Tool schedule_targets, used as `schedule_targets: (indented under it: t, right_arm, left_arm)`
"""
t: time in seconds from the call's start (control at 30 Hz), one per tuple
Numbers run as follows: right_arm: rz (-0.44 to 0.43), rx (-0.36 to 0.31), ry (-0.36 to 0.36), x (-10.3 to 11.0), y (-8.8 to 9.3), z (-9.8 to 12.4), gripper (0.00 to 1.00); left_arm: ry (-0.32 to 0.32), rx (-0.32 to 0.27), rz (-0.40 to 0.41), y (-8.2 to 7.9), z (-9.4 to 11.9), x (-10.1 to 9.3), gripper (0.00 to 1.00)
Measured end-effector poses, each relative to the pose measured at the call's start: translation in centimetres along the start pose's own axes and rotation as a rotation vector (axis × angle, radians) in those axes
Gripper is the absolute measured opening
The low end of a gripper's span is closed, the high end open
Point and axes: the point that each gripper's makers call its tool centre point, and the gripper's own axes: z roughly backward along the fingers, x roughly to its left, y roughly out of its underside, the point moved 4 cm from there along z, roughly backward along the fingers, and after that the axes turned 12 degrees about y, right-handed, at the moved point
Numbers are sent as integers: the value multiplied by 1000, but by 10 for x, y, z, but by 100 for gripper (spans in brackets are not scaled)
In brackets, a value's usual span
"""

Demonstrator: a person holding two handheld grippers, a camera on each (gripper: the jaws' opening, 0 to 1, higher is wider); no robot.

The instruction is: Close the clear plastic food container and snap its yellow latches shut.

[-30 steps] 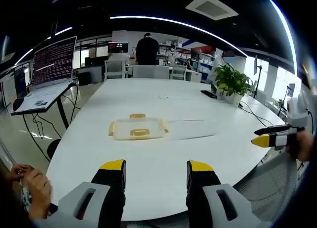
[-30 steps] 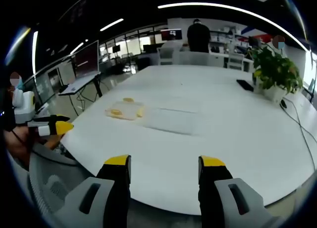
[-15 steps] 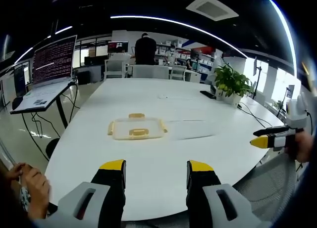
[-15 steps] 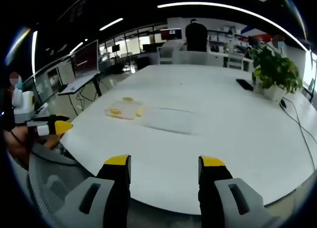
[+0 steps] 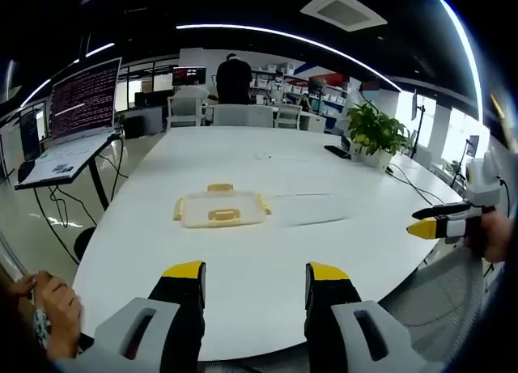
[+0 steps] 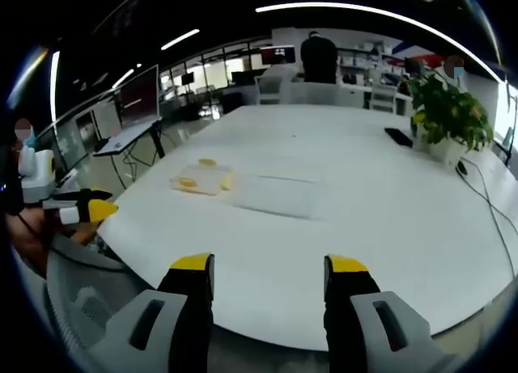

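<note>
White table (image 5: pixel 243 268) spans both views. On it, w/ yellow latches, a lid (image 5: pixel 220 209) lies flat, well ahead of both grippers; just beside it a clear container (image 5: pixel 307 209), hard to make out. Left gripper view adds a laptop (image 5: pixel 77 114) on a stand at left and a hand (image 5: pixel 57 312) low left; right gripper view shows a plant (image 6: pixel 449 118) closer. Left gripper (image 5: pixel 255 276): jaws wide apart, nothing held. Right gripper (image 6: pixel 271 268): same, gaping, nothing between.
</note>
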Motion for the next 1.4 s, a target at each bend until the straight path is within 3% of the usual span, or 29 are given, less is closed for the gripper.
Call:
schedule_targets:
  t: [1.4]
  right_arm:
    - [13, 29, 19, -1, 2, -2, 54]
  left_arm:
    - [19, -3, 3, -1, 0, -2, 45]
